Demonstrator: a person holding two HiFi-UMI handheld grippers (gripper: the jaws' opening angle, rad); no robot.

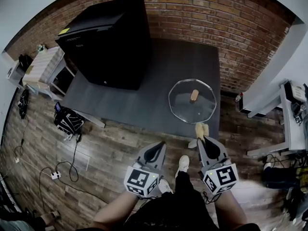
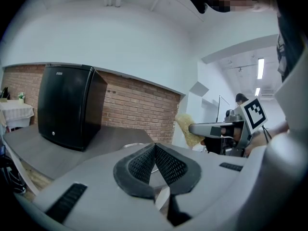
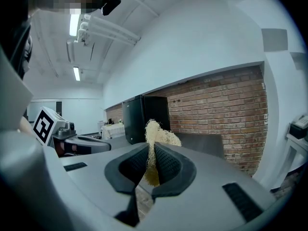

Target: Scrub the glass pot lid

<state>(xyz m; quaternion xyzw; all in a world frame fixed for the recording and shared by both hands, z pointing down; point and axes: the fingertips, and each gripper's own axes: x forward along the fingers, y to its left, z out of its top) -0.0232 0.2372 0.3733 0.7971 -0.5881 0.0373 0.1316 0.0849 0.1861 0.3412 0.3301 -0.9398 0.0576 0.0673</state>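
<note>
1. My left tool [image 2: 154, 152]: jaws pressed together, nothing between them, held over the wooden floor [image 1: 110, 148] short of the table [image 1: 159, 76].
2. My right tool [image 3: 150, 153]: pinching a pale fibre scrubber [image 3: 155, 131], whose tuft stands above the jaws.
3. Glass pot lid [image 1: 192, 101]: flat on the table's near right corner, knob [image 1: 194, 96] up, just beyond the scrubber.
4. Black cabinet [image 1: 108, 42]: on the table's far left.
5. Brick wall [image 1: 207, 8]: behind the table.

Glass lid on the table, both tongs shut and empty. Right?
Not quite: the right tongs are shut on a pale fibrous scrubber, as the right gripper view shows. The left tongs are shut and empty, and the glass lid is on the table.
</note>
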